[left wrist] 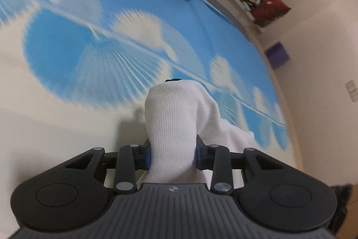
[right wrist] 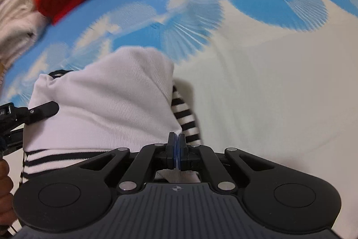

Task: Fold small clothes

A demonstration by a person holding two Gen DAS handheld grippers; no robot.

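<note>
Item: white ribbed-knit garment with black-and-white striped sleeves (right wrist: 107, 104), raised above the blue-and-white cloud-print sheet (right wrist: 246, 86). Left gripper (left wrist: 173, 150) is clamped on a bunched fold; right gripper (right wrist: 176, 149) is pinched shut on an edge. Even tension should be kept, edges aligned before lowering.

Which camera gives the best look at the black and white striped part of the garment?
The right wrist view: the striped fabric shows beside and below the white ribbed garment. The left wrist view shows only white cloth, no stripes.
</note>
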